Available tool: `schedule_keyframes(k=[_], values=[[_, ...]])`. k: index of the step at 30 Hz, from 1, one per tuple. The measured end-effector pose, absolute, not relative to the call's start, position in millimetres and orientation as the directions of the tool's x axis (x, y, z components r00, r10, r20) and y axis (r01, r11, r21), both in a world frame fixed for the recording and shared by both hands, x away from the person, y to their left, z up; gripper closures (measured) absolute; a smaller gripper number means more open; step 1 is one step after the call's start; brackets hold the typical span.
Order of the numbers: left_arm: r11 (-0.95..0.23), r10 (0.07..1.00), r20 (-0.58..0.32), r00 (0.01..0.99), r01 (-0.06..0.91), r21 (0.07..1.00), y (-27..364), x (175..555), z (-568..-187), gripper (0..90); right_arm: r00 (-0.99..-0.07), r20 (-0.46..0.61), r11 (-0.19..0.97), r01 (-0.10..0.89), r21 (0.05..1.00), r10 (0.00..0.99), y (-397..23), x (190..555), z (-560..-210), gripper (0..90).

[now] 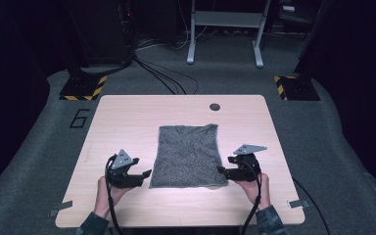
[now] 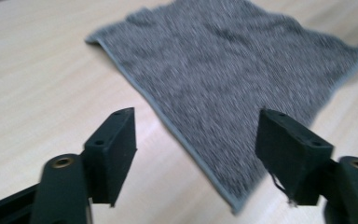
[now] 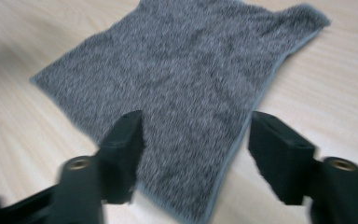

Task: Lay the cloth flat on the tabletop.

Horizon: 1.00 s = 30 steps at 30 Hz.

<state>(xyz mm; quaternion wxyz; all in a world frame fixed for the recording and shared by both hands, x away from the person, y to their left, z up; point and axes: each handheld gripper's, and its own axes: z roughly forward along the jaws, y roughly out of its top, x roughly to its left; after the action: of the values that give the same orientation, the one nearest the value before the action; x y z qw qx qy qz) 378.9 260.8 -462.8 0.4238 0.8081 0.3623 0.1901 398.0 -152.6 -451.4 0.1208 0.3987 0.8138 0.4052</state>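
A grey speckled cloth [image 1: 188,155] lies flat in the middle of the wooden table [image 1: 127,117]. My left gripper [image 1: 146,173] is open beside the cloth's near left corner, jaws spread wide with nothing between them. In the left gripper view the cloth [image 2: 223,79] spreads ahead and its near corner lies between the jaws of the left gripper [image 2: 196,135]. My right gripper [image 1: 220,169] is open at the cloth's near right corner. In the right gripper view the cloth [image 3: 186,79] reaches under the spread jaws of the right gripper [image 3: 196,135], and its hemmed edge runs between them.
A dark round hole [image 1: 215,106] sits in the table near the far edge. Tape strips [image 1: 60,208] mark the near corners. Beyond the table are cables [image 1: 166,78], stand bases with yellow-black stripes [image 1: 84,88] and a white frame [image 1: 225,29] on grey carpet.
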Motion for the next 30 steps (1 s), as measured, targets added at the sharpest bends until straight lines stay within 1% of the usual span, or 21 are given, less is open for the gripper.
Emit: schedule_keyframes(k=[2, 4, 8, 9, 11, 13, 14, 21, 26, 27, 30], values=[[-0.386, 0.739, -0.005, 0.674, 0.429, 0.816, 257.1, 389.9, -462.0, 24.1, -0.665, 0.133, 0.356, 0.546, 0.759, 0.735, -148.0, 406.9, -452.8, 26.5], [-0.391, 0.723, -0.039, 0.690, 0.455, 0.800, 249.5, 402.9, -466.8, 20.3, -0.683, 0.127, 0.378, 0.537, 0.754, 0.719, -140.0, 416.8, -458.0, 20.2], [-0.407, 0.699, -0.079, 0.711, 0.486, 0.773, 226.1, 424.3, -482.2, 15.8, -0.711, 0.110, 0.440, 0.541, 0.717, 0.695, -118.0, 436.9, -474.1, 13.2], [-0.410, 0.693, -0.085, 0.716, 0.488, 0.770, 220.7, 428.9, -485.8, 15.4, -0.719, 0.102, 0.458, 0.539, 0.707, 0.688, -113.0, 442.3, -478.6, 12.0], [-0.410, 0.686, -0.104, 0.720, 0.500, 0.763, 210.4, 437.3, -493.0, 14.9, -0.724, 0.105, 0.478, 0.549, 0.686, 0.682, -104.8, 452.6, -487.6, 6.7], [-0.431, 0.678, -0.092, 0.729, 0.496, 0.753, 202.5, 442.9, -498.3, 14.8, -0.728, 0.106, 0.496, 0.558, 0.666, 0.677, -98.9, 460.9, -494.8, 4.4], [-0.426, 0.677, -0.104, 0.728, 0.503, 0.752, 198.6, 444.1, -501.1, 14.8, -0.731, 0.108, 0.500, 0.558, 0.662, 0.674, -96.5, 463.6, -497.7, 3.5], [-0.474, 0.676, -0.085, 0.732, 0.520, 0.710, 191.0, 445.4, -511.8, 12.9, -0.715, 0.124, 0.501, 0.592, 0.631, 0.688, -93.7, 470.8, -512.4, 1.3], [-0.485, 0.685, -0.082, 0.724, 0.538, 0.690, 190.3, 442.6, -519.7, 11.5, -0.719, 0.108, 0.511, 0.582, 0.632, 0.686, -96.3, 469.2, -516.4, 0.3], [-0.494, 0.686, -0.064, 0.725, 0.528, 0.691, 190.8, 441.6, -520.2, 11.4, -0.713, 0.105, 0.509, 0.587, 0.630, 0.693, -95.9, 468.1, -516.4, 0.0], [-0.499, 0.689, -0.051, 0.723, 0.525, 0.690, 190.6, 438.4, -520.8, 11.4, -0.711, 0.107, 0.509, 0.591, 0.626, 0.695, -97.2, 466.1, -516.3, 0.0]])
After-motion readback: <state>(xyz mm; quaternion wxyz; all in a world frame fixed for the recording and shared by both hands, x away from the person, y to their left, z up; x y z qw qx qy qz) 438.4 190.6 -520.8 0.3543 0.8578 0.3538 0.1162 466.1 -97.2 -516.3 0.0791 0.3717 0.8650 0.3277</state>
